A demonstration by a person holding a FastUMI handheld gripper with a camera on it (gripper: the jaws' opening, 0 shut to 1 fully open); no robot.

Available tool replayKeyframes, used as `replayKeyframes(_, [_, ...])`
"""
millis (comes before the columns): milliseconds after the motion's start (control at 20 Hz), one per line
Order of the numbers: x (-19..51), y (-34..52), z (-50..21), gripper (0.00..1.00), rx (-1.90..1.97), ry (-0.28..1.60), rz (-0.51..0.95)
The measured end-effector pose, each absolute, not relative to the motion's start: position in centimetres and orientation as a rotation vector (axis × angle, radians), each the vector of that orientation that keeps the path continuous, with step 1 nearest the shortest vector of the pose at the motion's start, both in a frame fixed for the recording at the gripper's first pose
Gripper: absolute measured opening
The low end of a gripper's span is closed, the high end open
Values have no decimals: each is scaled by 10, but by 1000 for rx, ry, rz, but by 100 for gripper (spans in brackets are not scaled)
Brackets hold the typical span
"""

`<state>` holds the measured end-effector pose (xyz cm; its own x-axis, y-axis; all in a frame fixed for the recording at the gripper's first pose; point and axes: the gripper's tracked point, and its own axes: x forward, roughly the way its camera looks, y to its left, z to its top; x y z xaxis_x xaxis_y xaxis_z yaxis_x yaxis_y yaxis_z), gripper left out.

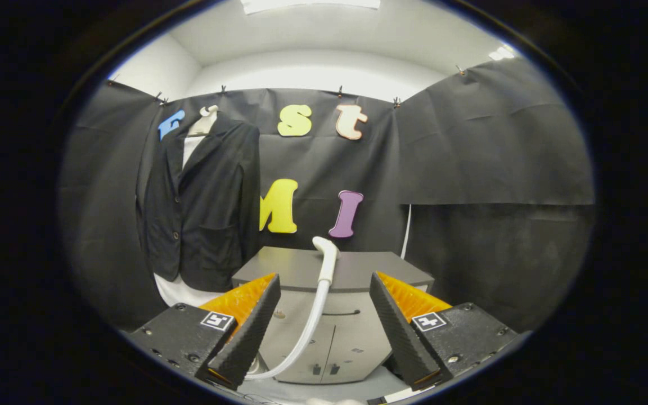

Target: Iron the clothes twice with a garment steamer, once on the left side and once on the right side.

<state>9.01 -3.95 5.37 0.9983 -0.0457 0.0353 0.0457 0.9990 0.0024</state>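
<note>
Matt dark woven cloth on the jacket (200, 208), with a smooth white fabric layer hanging below its hem. Smooth, slightly glossy white plastic for the steamer head (327, 259) and its hose (307, 332). Matt grey, smooth-faced panels on the cabinet (329, 315), plastic or laminate, hard to tell which. Ridged, rough-textured faces on the gripper (324, 326) fingers, spread wide apart around nothing.

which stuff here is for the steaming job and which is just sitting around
For the job:
- jacket, hanging on the booth wall, over a white garment
- steamer head lying on the cabinet, its hose trailing down the front
- hand-held gripper, fingers open, hose seen between them

Just there:
- cabinet, grey, ahead of the fingers
- white cable behind the cabinet
</note>
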Motion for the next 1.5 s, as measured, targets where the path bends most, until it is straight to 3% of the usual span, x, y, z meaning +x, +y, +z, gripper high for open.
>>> replayKeyframes(700, [307,-60,67,100,39,107,-4])
replayKeyframes(1150, [417,-60,22,99,58,328,38])
replayKeyframes(1450, [442,-63,-22,92,85,504,34])
replayKeyframes(1500, [444,-63,-26,87,97,521,31])
